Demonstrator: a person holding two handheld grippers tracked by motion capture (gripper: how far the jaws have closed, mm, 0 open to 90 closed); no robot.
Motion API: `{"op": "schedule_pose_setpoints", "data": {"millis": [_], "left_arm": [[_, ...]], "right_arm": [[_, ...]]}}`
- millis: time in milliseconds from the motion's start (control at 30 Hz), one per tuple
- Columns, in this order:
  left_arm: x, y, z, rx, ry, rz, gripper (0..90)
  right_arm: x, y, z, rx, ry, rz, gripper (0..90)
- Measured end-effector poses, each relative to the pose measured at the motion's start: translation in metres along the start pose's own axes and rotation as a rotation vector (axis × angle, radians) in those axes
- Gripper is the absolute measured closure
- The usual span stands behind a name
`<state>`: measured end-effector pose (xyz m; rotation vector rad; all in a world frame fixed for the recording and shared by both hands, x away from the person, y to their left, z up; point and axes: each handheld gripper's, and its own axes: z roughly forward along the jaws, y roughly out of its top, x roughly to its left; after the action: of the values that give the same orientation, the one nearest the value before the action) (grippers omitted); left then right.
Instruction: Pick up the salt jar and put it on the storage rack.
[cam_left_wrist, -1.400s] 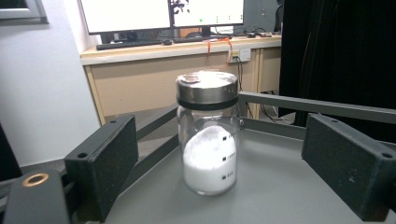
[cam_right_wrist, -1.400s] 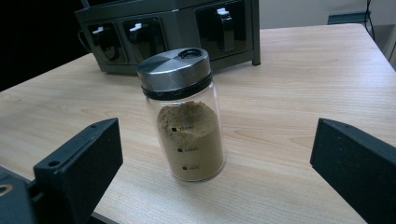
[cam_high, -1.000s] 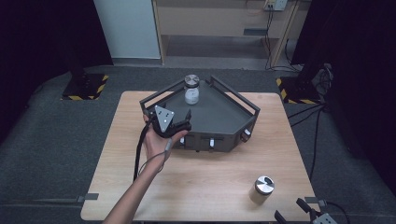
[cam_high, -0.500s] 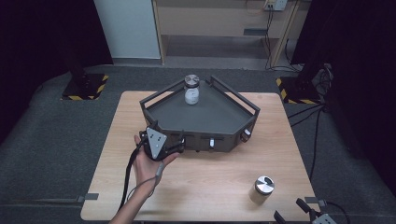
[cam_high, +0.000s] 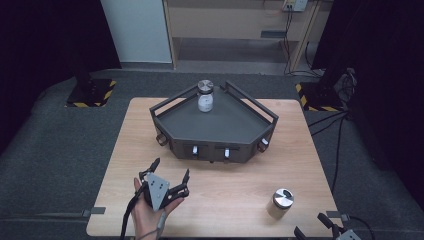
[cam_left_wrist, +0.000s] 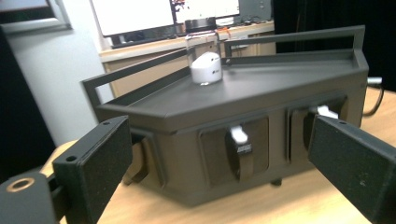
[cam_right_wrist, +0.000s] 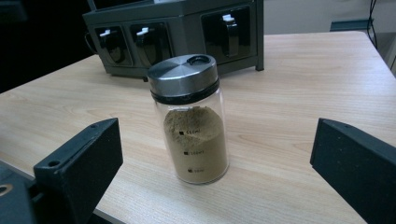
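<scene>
A dark five-sided rack (cam_high: 227, 131) with a railed top stands at the middle back of the wooden table (cam_high: 280, 165). On its far corner stands a glass jar of white powder (cam_high: 205, 96) with a metal lid. A second jar (cam_high: 280, 202), holding brown powder, stands near the front right. My left gripper (cam_high: 172, 167), held in a hand at the front left, is open and empty, pointing at the rack (cam_left_wrist: 224, 116) and well short of it. My right gripper (cam_high: 309, 224) is open at the table's front right corner. The brown-powder jar (cam_right_wrist: 194, 119) stands just ahead of its jaws, untouched.
The rack's front faces carry small latches (cam_high: 226, 152) with white tips. Beyond the table are a grey carpet, a wooden shelf unit (cam_high: 235, 30), and black stands with yellow-striped bases (cam_high: 90, 92) at both back corners. Cables (cam_high: 340, 130) trail on the floor at the right.
My left gripper has drawn back from the rack's front left corner toward the table's near edge and sunk lower. The right gripper and both jars have stayed put.
</scene>
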<state>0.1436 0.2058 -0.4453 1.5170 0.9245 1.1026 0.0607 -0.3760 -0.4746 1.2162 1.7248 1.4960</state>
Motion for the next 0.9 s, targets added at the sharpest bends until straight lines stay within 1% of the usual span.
{"op": "schedule_pose_setpoints", "data": {"millis": [67, 133, 167, 233, 333, 400, 533, 900], "left_arm": [[-0.003, -0.004, -0.012, 0.011, 0.003, -0.01, 5.7], [-0.005, -0.008, -0.021, 0.017, 0.011, -0.02, 5.7], [-0.006, -0.01, -0.024, 0.018, 0.016, -0.034, 5.7], [-0.007, -0.014, -0.027, 0.021, 0.025, -0.045, 5.7], [-0.006, -0.017, -0.028, 0.033, 0.036, -0.042, 5.7], [-0.005, -0.018, -0.029, 0.044, 0.04, -0.05, 5.8], [-0.005, -0.02, -0.029, 0.049, 0.034, -0.047, 5.8], [0.0, -0.022, -0.028, 0.055, 0.045, -0.054, 5.8]], "right_arm": [[0.0, 0.0, -0.001, -0.006, -0.001, 0.001, 2.7], [-0.002, -0.001, -0.002, -0.004, -0.002, 0.002, 2.7], [-0.002, -0.001, -0.001, -0.002, -0.001, 0.002, 2.7], [-0.002, 0.0, -0.001, -0.002, 0.002, 0.001, 2.7], [-0.001, 0.0, 0.0, -0.003, 0.009, -0.002, 2.7], [-0.001, 0.0, 0.001, -0.001, 0.014, -0.006, 2.7], [0.0, 0.001, 0.001, 0.0, 0.016, -0.006, 2.7], [-0.001, 0.001, 0.001, 0.0, 0.02, -0.005, 2.7]]}}
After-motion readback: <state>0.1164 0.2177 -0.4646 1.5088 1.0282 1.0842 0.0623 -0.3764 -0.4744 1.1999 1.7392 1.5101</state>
